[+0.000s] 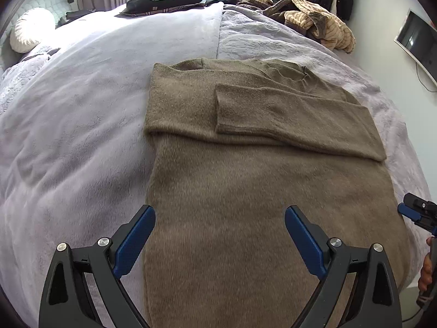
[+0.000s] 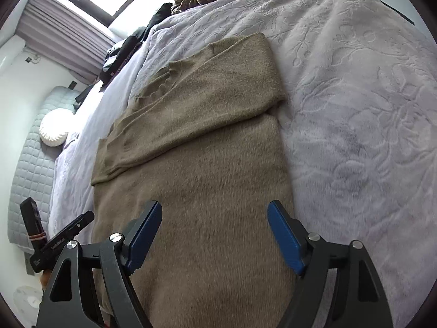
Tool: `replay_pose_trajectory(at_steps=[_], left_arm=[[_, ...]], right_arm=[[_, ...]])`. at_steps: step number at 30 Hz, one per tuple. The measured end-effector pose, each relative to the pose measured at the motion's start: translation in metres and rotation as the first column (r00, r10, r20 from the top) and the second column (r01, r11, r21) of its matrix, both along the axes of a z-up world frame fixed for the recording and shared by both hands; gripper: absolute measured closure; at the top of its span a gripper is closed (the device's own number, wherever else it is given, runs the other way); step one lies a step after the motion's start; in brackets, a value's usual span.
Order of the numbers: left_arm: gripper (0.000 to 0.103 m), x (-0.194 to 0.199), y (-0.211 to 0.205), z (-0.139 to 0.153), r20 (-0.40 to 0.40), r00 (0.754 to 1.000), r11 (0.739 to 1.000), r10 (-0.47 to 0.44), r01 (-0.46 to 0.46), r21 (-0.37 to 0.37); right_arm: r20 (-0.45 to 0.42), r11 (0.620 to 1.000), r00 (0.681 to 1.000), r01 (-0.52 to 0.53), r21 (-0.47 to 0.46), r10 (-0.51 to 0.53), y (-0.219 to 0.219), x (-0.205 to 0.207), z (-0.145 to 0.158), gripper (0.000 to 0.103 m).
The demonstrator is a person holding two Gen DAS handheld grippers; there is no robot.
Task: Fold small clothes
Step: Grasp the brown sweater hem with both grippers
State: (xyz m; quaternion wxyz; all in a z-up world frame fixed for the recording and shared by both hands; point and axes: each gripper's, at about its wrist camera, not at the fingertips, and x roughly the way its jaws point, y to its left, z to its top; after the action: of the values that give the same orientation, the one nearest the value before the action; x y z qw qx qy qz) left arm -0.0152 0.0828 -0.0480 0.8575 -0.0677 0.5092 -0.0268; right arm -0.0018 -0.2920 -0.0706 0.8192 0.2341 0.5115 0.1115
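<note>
An olive-brown knit sweater (image 1: 232,191) lies flat on the bed, both sleeves folded across its chest; one sleeve (image 1: 286,120) lies on top. It also shows in the right wrist view (image 2: 207,180). My left gripper (image 1: 220,216) is open and empty, above the sweater's lower left part near its left edge. My right gripper (image 2: 214,210) is open and empty, above the sweater's lower right part. The right gripper also shows at the right edge of the left wrist view (image 1: 418,213).
The bed has a pale lilac plush blanket (image 1: 82,109). A heap of tan striped clothes (image 1: 314,19) and dark clothes (image 1: 169,0) lie at its far side. A round white cushion (image 1: 30,30) sits far left. A wall screen (image 1: 415,38) hangs at right.
</note>
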Motion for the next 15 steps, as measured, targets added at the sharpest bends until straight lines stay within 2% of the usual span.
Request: replay_pose_trajectory(at_steps=[4,15], left_arm=[[0.007,-0.013,0.0,0.005,0.016,1.0,1.0,-0.01,0.009,0.024],[0.007,-0.049,0.01,0.004,0.032,0.999,1.0,-0.011,0.011,0.01]], right_arm=[[0.006,1.0,1.0,0.005,0.009,-0.005,0.0,-0.012,0.002,0.021],[0.021,0.999,0.999,0.032,0.034,-0.033,-0.002,-0.051,0.003,0.021]])
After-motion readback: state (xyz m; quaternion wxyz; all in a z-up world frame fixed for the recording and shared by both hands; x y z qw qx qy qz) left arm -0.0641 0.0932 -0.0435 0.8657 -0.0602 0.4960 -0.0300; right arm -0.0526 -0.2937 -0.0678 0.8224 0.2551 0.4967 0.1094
